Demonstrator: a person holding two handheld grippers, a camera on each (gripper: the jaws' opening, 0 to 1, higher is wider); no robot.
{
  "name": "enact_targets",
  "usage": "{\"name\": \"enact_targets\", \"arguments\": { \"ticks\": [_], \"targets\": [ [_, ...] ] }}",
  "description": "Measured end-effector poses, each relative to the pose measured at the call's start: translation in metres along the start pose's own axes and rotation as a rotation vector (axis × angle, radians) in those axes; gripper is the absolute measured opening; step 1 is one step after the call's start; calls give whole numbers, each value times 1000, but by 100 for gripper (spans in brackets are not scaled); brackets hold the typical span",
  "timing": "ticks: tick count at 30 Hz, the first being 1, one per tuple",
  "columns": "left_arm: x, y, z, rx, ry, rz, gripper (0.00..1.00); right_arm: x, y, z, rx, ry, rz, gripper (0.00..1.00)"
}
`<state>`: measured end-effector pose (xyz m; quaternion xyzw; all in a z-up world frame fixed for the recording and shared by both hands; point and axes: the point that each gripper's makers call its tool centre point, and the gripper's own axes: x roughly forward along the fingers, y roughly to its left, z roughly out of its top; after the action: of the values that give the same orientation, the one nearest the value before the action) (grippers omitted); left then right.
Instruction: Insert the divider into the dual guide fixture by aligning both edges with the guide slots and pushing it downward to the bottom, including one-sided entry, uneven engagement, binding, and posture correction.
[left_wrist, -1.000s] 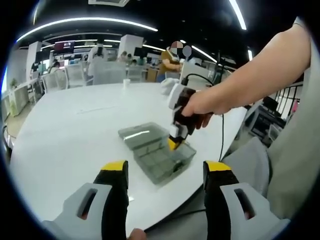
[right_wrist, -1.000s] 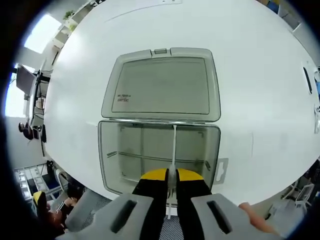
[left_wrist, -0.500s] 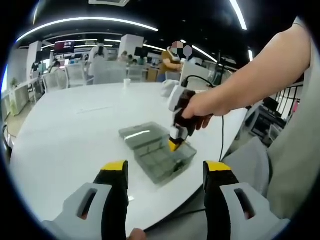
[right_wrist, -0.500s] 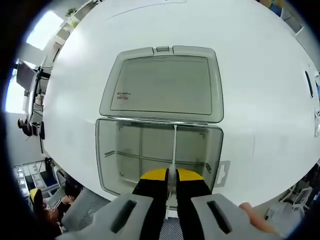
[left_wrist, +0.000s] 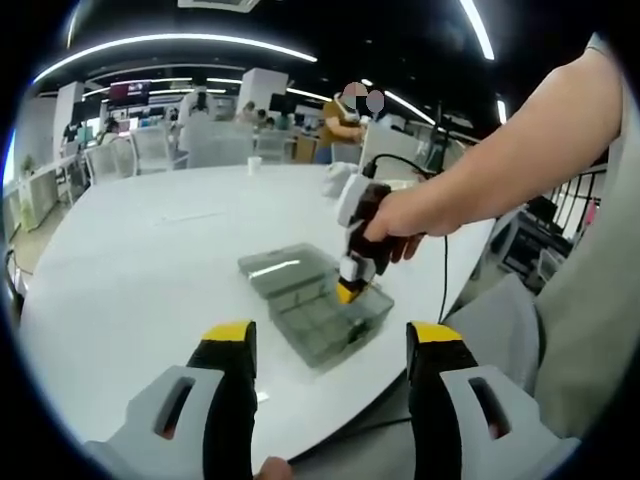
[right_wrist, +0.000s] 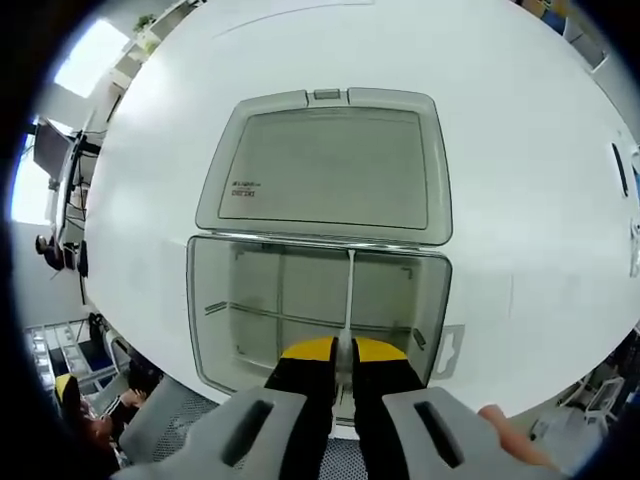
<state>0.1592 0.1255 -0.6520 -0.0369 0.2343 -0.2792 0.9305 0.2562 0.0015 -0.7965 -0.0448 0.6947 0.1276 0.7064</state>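
A clear grey plastic box (right_wrist: 318, 312) lies open on the white table (right_wrist: 500, 180), its lid (right_wrist: 325, 170) folded flat behind it. My right gripper (right_wrist: 343, 350) is shut on a thin translucent divider (right_wrist: 348, 290) that stands edge-on inside the box, running from the jaws to the hinge wall. A long cross divider (right_wrist: 300, 320) sits across the box floor. In the left gripper view the box (left_wrist: 315, 305) lies near the table's front edge with the right gripper (left_wrist: 348, 290) above it, held by a hand. My left gripper (left_wrist: 330, 345) hangs open, short of the box.
A small clear tab (right_wrist: 450, 350) lies on the table just right of the box. The table's edge (left_wrist: 400, 395) runs close under the box, and a cable (left_wrist: 443, 280) hangs from the right gripper. Chairs and people are in the far background.
The right gripper view has closed in slightly, so the box looks a bit larger. The right gripper has sunk a little toward the box. The left gripper has not moved.
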Motion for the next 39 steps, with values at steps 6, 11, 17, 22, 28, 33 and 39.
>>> {"name": "enact_targets", "arguments": {
  "ticks": [6, 11, 17, 22, 28, 33, 39],
  "targets": [
    [0, -1, -1, -1, 2, -1, 59, 3, 0, 0, -4, -7, 0, 1],
    [0, -1, -1, -2, 3, -2, 59, 5, 0, -1, -12, -3, -2, 1],
    [0, 0, -2, -5, 4, -1, 59, 6, 1, -1, -34, 27, -14, 0],
    [-1, 1, -3, -7, 6, 1, 59, 7, 1, -2, -57, 60, -19, 0],
    [-1, 2, -4, -11, 7, 3, 59, 7, 2, -5, -79, 79, -27, 0],
    [-1, 2, -5, -12, 8, 4, 59, 11, 1, -2, -86, 80, -33, 0],
    [0, 2, -5, -12, 11, 4, 59, 14, 0, 0, -97, 68, -39, 0]
  ]
}}
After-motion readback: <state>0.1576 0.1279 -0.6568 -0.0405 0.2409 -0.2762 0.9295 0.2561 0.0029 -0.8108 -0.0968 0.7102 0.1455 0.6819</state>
